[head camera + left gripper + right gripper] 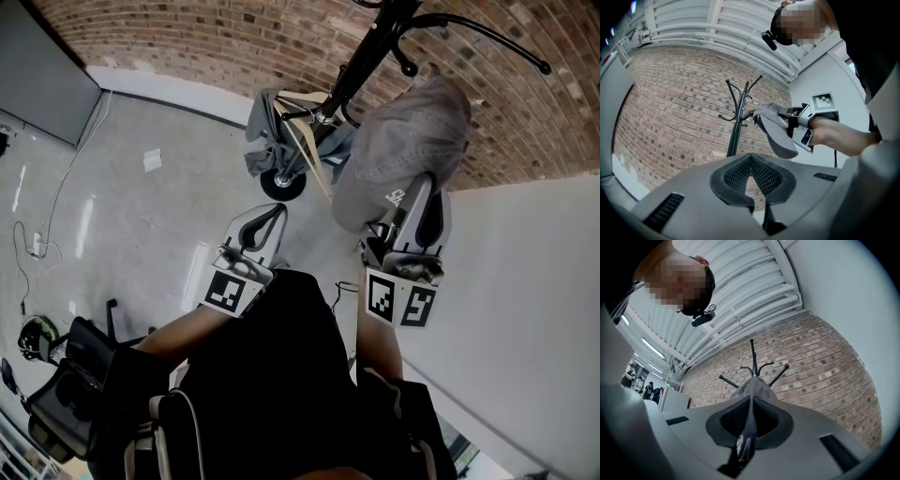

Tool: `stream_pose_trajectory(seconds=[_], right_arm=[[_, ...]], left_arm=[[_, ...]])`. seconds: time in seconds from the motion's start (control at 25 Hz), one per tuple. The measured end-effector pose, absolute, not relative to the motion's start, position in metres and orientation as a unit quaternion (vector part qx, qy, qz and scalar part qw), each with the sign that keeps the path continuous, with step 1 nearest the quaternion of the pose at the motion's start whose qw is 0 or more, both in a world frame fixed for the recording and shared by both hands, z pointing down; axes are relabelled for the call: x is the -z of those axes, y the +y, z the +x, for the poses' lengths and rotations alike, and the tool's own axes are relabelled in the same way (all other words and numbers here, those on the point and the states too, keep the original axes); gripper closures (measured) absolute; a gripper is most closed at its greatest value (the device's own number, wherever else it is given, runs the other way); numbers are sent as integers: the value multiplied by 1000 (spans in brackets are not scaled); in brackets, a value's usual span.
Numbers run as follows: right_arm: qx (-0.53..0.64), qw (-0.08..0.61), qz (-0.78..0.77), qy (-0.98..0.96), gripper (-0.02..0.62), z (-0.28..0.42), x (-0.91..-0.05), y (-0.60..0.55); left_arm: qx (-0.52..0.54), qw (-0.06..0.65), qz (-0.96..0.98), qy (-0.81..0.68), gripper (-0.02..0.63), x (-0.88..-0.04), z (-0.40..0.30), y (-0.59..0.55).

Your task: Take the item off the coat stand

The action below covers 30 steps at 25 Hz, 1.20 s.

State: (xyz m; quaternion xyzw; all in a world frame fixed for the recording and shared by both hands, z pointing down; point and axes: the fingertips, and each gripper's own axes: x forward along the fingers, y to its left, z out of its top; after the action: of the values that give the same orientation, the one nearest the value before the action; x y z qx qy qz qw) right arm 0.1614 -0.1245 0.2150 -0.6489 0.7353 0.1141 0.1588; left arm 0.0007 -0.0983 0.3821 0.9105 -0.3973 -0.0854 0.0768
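A grey cap (403, 141) hangs in front of the black coat stand (370, 52), just below its curved hooks. My right gripper (419, 187) is shut on the cap's lower edge, and the fabric runs down between its pads (761, 420). In the right gripper view the cap's crown (752, 387) covers the stand's pole, and I cannot tell whether it touches a hook. My left gripper (272, 214) is held lower left of the cap, shut with nothing in it. In the left gripper view the cap (776, 129) shows to the right of the stand (735, 126).
A grey cloth (267, 117) and a black wheel (281, 185) lie at the stand's foot. Behind the stand is a brick wall (234, 37), and a white partition (525, 281) rises at the right. A black chair (66, 394) and a floor cable (37, 246) are at the left.
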Motion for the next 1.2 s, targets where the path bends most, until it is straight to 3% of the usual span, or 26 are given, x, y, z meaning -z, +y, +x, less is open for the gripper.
stream_pose_trajectory(seconds=[1.2], right_arm=[[-93,121,-651,743,568,150,-267,-99]], left_arm=[[79,65,918,-383,588,-381,13,-94]])
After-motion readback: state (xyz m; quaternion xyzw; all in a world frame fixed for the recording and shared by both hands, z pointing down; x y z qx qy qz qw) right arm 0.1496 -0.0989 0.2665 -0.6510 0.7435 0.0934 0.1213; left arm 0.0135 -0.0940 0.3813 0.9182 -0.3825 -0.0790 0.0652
